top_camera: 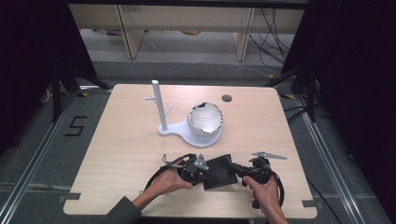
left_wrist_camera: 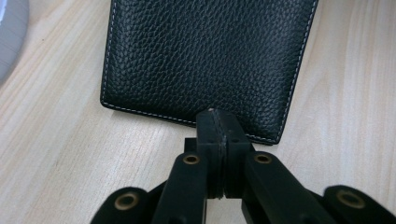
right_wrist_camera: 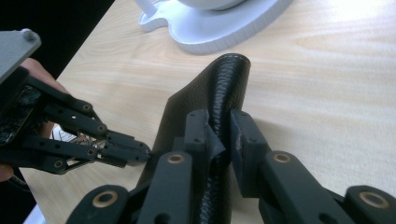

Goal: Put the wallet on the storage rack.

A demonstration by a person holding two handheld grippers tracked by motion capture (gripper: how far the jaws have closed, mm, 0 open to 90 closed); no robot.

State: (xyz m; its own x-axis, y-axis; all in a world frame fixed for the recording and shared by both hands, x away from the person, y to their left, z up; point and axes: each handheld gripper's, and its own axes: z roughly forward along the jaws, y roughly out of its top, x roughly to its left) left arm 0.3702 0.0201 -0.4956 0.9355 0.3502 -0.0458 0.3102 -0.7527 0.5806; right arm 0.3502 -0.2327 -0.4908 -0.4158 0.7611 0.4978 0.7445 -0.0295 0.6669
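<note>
Pale wood-grain rectangular surface [top_camera: 121,154] is seen from above, with a round dark grommet hole [top_camera: 227,98] near its far edge.

White plastic stand with a flat pear-shaped base and an upright round post [top_camera: 159,106] is placed mid-surface; a white glossy bowl-like shell with a jagged rim [top_camera: 204,118] is seated on the base's right lobe, opening turned up and toward the near side.

Black pebbled-leather wallet with pale edge stitching [top_camera: 218,172] is located near the front edge of the surface, between the two tools, well clear of the stand. It is folded shut. In the high view its long axis is seen running roughly near-to-far, slightly tilted, with the far end pointed toward the stand. In the right gripper view the rounded fold spine [right_wrist_camera: 227,88] is seen raised off the surface, so the wallet is held on edge on that side; whether the left side rests on the surface cannot be told.

Left tool [left_wrist_camera: 218,122] is closed on the wallet's stitched edge, with the jaws nearly together and thin leather pinched between them.

Right tool [right_wrist_camera: 219,128] is clamped on the wallet's spine from the opposite side, with the pads pressed into the leather.
</note>
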